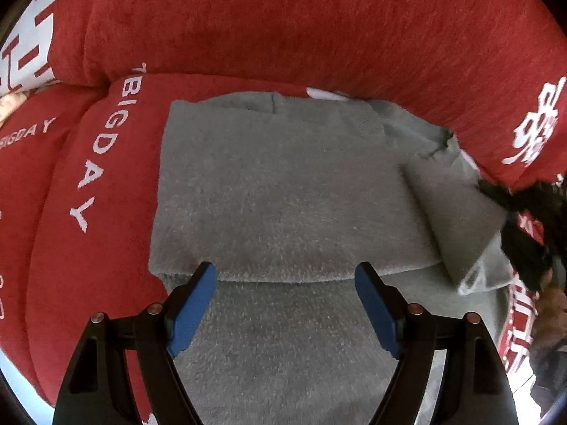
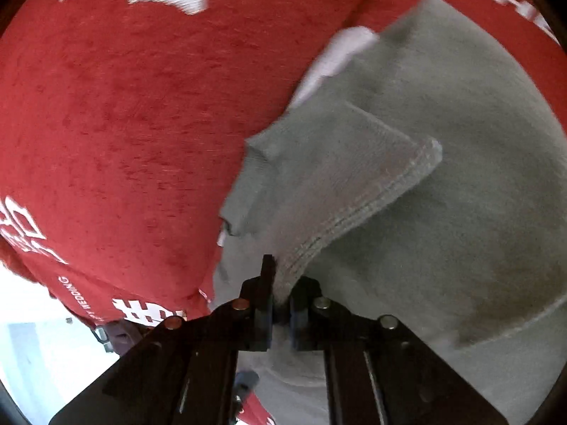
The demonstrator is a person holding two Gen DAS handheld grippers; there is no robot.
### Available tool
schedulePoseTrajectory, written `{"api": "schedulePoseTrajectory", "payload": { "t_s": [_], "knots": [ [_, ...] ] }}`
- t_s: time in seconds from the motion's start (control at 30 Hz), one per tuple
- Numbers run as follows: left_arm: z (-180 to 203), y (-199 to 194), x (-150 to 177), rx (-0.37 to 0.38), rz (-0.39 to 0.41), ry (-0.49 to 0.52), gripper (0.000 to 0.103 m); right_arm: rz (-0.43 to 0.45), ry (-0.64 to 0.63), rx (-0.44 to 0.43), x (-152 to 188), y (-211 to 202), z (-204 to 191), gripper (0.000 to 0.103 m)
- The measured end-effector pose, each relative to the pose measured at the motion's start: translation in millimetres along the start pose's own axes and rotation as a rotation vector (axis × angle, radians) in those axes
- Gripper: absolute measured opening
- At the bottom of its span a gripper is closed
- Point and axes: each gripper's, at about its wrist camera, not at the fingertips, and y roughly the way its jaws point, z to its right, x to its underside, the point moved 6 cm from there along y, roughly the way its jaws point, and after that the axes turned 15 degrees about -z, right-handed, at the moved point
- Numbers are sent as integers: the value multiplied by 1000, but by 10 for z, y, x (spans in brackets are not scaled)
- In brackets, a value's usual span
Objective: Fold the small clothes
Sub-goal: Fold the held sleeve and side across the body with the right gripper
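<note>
Our left fingers [image 1: 285,283] hang wide above the grey garment [image 1: 283,184]; our right fingers [image 2: 280,304] pinch its hem [image 2: 354,212] over red cushions [image 2: 124,124].

1. The grey garment [image 1: 283,191] lies flat, so a tool can pass freely above its middle.
2. Behind and to the right of it a high red cushion wall [image 1: 301,24] closes the way.
3. On the left, the red cushion seat [image 1: 88,233] is bare and free.
4. The left tool [image 1: 285,283] stands open above the near fold edge, with nothing between its fingers.
5. At the right edge, the right tool [image 2: 280,304], closed on the raised sleeve [image 2: 340,177], takes up that side.
</note>
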Motion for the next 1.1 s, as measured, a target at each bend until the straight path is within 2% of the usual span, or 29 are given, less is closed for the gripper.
{"api": "schedulePoseTrajectory", "payload": {
  "t_s": [0.1, 0.13, 0.2, 0.27, 0.33, 0.4, 0.43, 0.53, 0.57, 0.67, 0.8, 0.93, 1.03, 1.1],
  "knots": [
    [-24, -23, 33, 80, -3, 30, 81, -60, -274, 48, 179, 218, -521, 7],
    [-30, -24, 47, 106, -6, 38, 81, -105, -390, 86, 300, 367, -732, 7],
    [-54, -9, 65, 131, -14, 43, 81, -183, -525, 144, 446, 636, -973, 7],
    [-95, 11, 103, 151, -24, 32, 81, -263, -603, 203, 582, 926, -1063, 11],
    [-183, 42, 112, 174, -34, 3, 81, -319, -630, 264, 667, 1166, -1020, 12],
    [-258, 64, 112, 194, -41, -28, 81, -389, -600, 278, 731, 1345, -900, 20],
    [-300, 71, 101, 200, -42, -42, 81, -418, -573, 272, 749, 1414, -862, 28],
    [-363, 61, 62, 198, -39, -55, 81, -416, -490, 232, 677, 1303, -648, 46],
    [-371, 51, 60, 198, -40, -57, 81, -400, -466, 219, 654, 1220, -610, 49],
    [-367, -46, 38, 197, -24, -47, 81, -354, -418, 210, 651, 901, -502, 49],
    [-379, -194, -48, 152, 12, -32, 81, -264, -325, 245, 565, 279, -231, 49],
    [-318, -267, -189, 107, 49, -33, 81, -113, -126, 212, 463, -494, 316, 49],
    [-276, -218, -318, 53, 53, -7, 81, -21, 26, 169, 413, -856, 736, 49],
    [-224, -116, -367, 25, 37, 10, 81, 12, 90, 153, 385, -932, 924, 50]
  ]
}}
